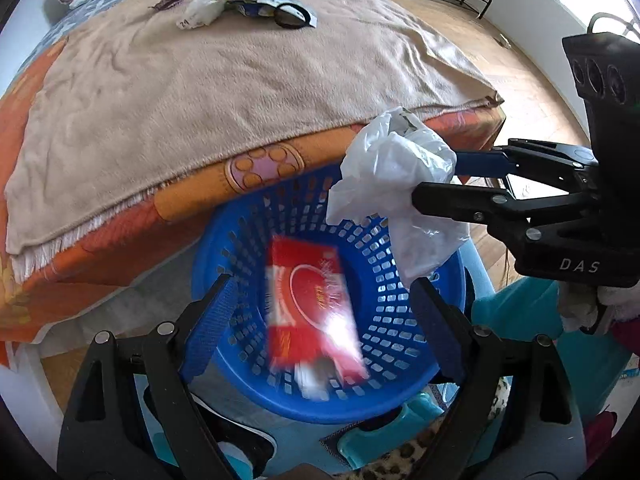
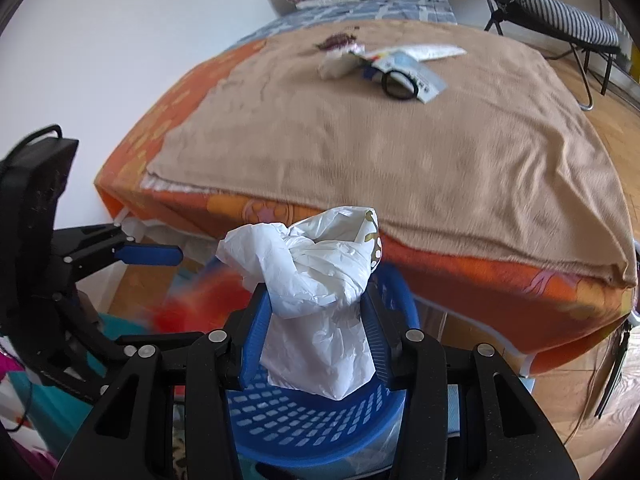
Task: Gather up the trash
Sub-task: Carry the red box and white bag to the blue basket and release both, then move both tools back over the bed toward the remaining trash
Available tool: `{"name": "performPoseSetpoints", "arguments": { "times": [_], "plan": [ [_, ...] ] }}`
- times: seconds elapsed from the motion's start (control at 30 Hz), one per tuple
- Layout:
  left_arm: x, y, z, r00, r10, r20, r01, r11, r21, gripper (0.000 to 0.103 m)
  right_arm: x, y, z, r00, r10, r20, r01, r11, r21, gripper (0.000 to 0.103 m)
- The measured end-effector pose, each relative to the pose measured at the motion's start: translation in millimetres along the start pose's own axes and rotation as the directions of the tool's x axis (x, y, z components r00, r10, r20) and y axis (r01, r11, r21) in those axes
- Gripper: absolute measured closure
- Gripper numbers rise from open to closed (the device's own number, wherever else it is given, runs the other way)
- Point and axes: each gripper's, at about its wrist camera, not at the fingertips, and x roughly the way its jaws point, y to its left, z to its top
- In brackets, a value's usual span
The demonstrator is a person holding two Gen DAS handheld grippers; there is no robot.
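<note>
My right claw point(image 2: 316, 320) is clamped on a crumpled white plastic bag point(image 2: 316, 276), with the blue basket point(image 2: 304, 416) directly beneath it. My left claw point(image 1: 320, 320) gapes wide, empty (a red packet point(image 1: 312, 308) blurs inside the basket below).

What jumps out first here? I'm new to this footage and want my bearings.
The crumpled white bag clamped in the right gripper, above the blue basket. A blurred red packet sits in that basket, between the open left gripper's fingers. More litter lies far off on the tan blanket.
</note>
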Motion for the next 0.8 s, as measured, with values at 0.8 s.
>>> {"name": "performPoseSetpoints", "arguments": {
  "times": [0.8],
  "plan": [
    [0, 13, 1, 1.0, 0.017, 0.01, -0.017, 0.999, -0.037, 0.013, 12, -11, -2, 0.999, -0.023, -0.046, 0.025, 0.999, 0.047, 0.049]
  ]
}}
